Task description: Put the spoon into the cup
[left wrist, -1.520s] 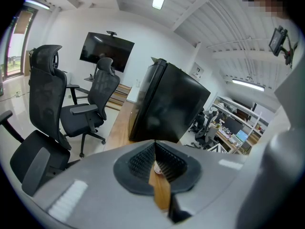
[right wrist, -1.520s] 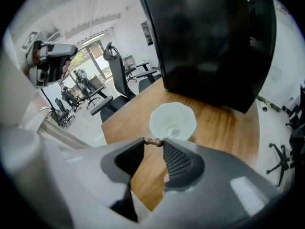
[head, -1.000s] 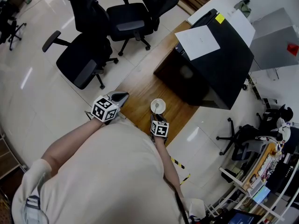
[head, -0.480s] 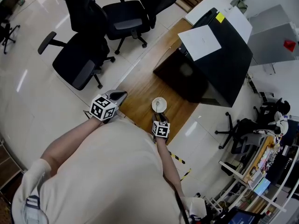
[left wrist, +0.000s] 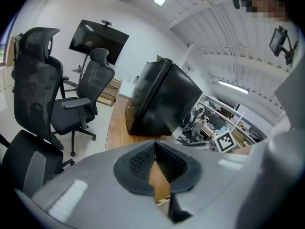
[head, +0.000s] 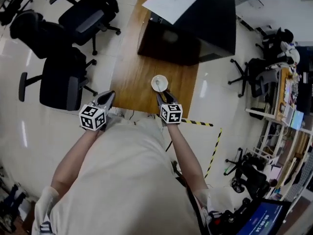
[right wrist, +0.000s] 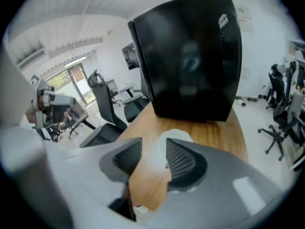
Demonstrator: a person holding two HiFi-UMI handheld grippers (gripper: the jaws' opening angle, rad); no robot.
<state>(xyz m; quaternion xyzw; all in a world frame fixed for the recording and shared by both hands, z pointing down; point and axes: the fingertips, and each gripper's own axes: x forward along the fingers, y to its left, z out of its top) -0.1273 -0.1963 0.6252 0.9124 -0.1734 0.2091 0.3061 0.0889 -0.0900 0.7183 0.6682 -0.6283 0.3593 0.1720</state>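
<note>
Spoon (head: 157, 84) seems to lie inside white cup (head: 165, 79); only faint grey shape shows, resting angle unclear

Cup upright on wooden table (head: 131, 84), just beyond tips of right gripper (right wrist: 153, 146), in line with gap, not between pads

Right jaws spread, have just been opening, nothing between them

Left gripper (left wrist: 155, 147) jaws pressed together at tips, empty, well left of cup

Risk: right jaw tip clips rim, light cup tips or slides, spoon spills

Risk: handle leaning over rim topples cup
</note>
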